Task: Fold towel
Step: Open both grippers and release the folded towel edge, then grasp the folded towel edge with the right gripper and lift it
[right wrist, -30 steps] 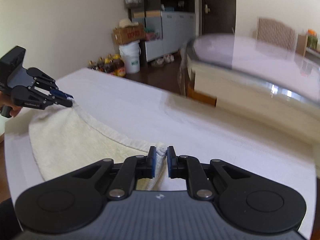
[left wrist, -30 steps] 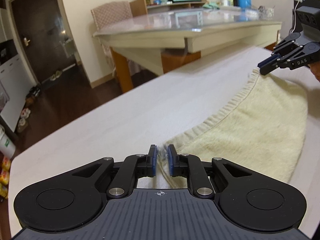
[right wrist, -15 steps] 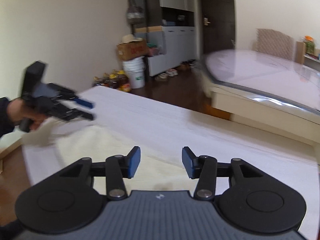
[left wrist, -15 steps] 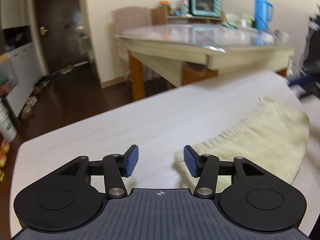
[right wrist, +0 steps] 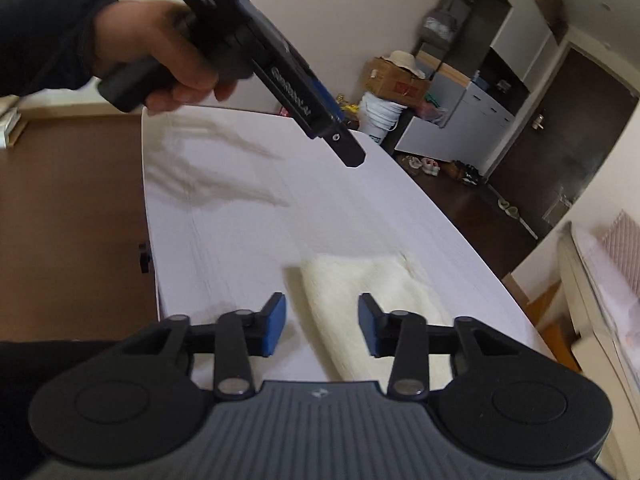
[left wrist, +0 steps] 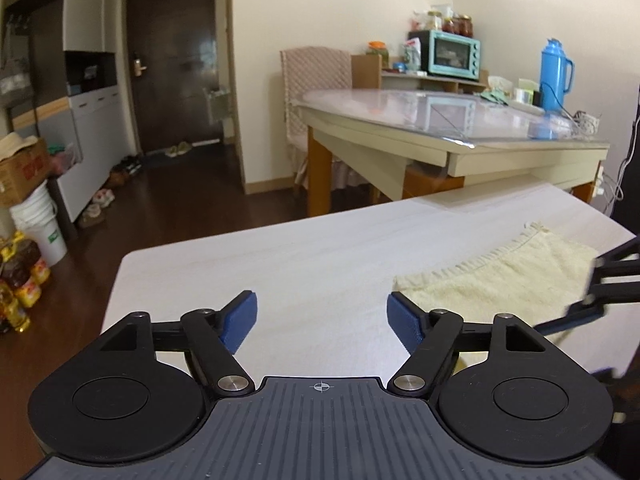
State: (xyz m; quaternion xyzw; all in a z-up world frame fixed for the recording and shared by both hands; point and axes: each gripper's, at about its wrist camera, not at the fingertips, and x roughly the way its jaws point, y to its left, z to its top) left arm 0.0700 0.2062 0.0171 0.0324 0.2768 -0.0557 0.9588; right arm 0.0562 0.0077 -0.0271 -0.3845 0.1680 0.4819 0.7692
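Lying flat on the white table (left wrist: 280, 264), the cream towel (left wrist: 500, 280) is sitting as a compact oblong near the table's right side, and nothing is holding it. In the left wrist view the left gripper (left wrist: 320, 316) is hanging over bare tabletop with its blue pads spread wide and nothing between them; the towel is lying off to its right, its near corner just beyond the right pad. In the right wrist view the right gripper (right wrist: 322, 330) is also standing wide open and empty, and the towel (right wrist: 360, 304) is running straight ahead between and past its pads, long axis pointing away along the line of the fingers, so the right gripper is the nearer of the two. The left gripper (right wrist: 304, 108) is showing there too, raised above the table in the person's hand (right wrist: 168, 60), well clear of the cloth. Whether the towel is already doubled over is hard to settle: its thick, tidy outline is fitting a finished fold just let go, but equally a half-folded cloth waiting for another fold across its length.
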